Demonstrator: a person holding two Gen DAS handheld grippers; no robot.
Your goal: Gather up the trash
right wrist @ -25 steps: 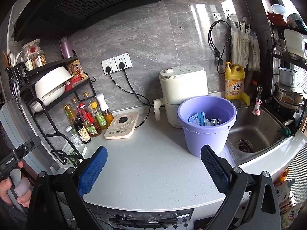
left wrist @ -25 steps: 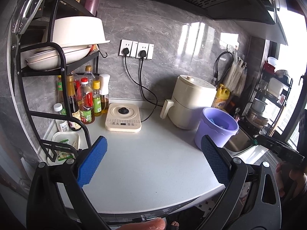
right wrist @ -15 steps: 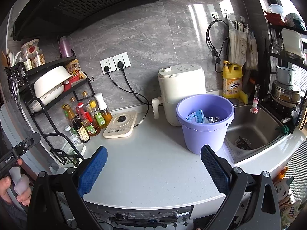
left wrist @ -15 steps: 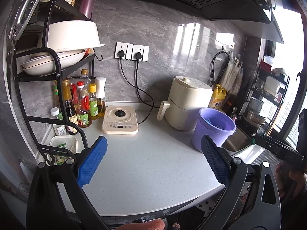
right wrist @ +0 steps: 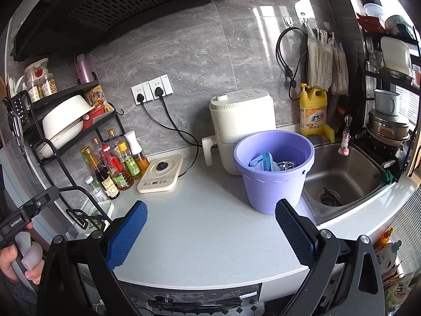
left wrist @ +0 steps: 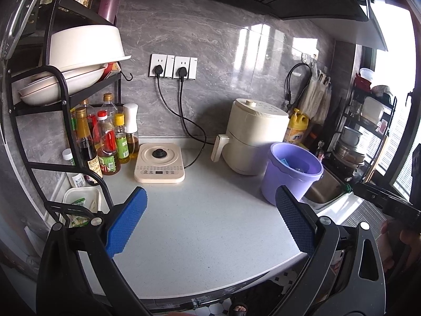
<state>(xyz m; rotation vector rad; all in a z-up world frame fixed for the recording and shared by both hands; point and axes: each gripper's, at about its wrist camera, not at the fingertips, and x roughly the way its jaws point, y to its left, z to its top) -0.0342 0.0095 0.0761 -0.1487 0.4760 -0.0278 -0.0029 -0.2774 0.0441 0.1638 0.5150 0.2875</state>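
Two grippers, left gripper (left wrist: 210, 221) and right gripper (right wrist: 209, 233), hang over a pale speckled table (right wrist: 200, 226), fingers spread wide and empty. Purple bucket (right wrist: 273, 171) stands on the table just beside the sink (right wrist: 339, 176), trash (right wrist: 263, 162) inside it. Behind: white cooker (right wrist: 242, 121), flat hotplate (right wrist: 160, 173), sauce bottles (right wrist: 115, 163), dish rack (right wrist: 63, 129), grey marble wall, range hood above.
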